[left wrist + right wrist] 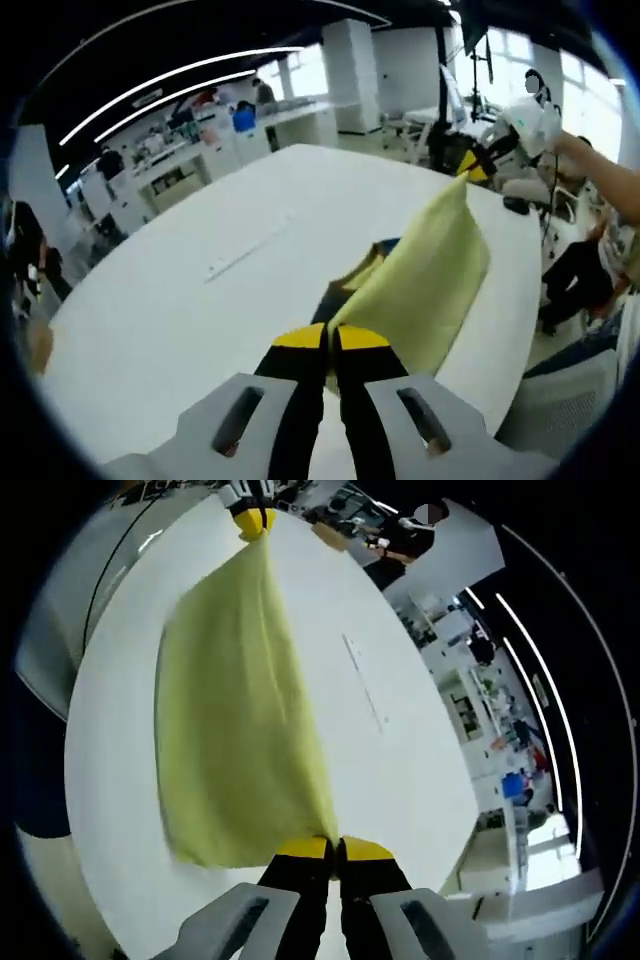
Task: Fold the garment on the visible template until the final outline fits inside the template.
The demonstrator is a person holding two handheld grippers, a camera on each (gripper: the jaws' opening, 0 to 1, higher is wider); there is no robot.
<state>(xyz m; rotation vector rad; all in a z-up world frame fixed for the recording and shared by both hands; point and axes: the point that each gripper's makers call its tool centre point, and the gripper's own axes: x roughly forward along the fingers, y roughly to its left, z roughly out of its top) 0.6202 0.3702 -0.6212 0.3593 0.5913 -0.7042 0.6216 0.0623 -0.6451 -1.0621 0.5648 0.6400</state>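
in the left gripper view, the left gripper (333, 338) sits nearest, its two yellow-tipped jaws clenched together on one corner of the yellow cloth (425, 283). the cloth rises from those jaws and stretches away, lifted off the white table (180, 300), up to its far corner, where the right gripper (478, 166) pinches it with a person's arm (605, 178) behind it. under the hanging cloth a small dark blue and yellow patch (383, 247) lies on the table; what it is cannot be told. a thin pale line (245, 250) runs across the tabletop to the left of the cloth. beyond the table stand white counters, desks and a seated person at the right edge.

in the right gripper view, the right gripper (335, 848) is closest, jaws closed tight on a corner of the same cloth (235, 740). the cloth spreads wide from there, its lower edge sagging near the table (400, 780), then narrows to a point at the far end, held by the left gripper (254, 521). the cloth is taut along its top edge between the two grippers. office furniture and a person sit past the table's far rim.
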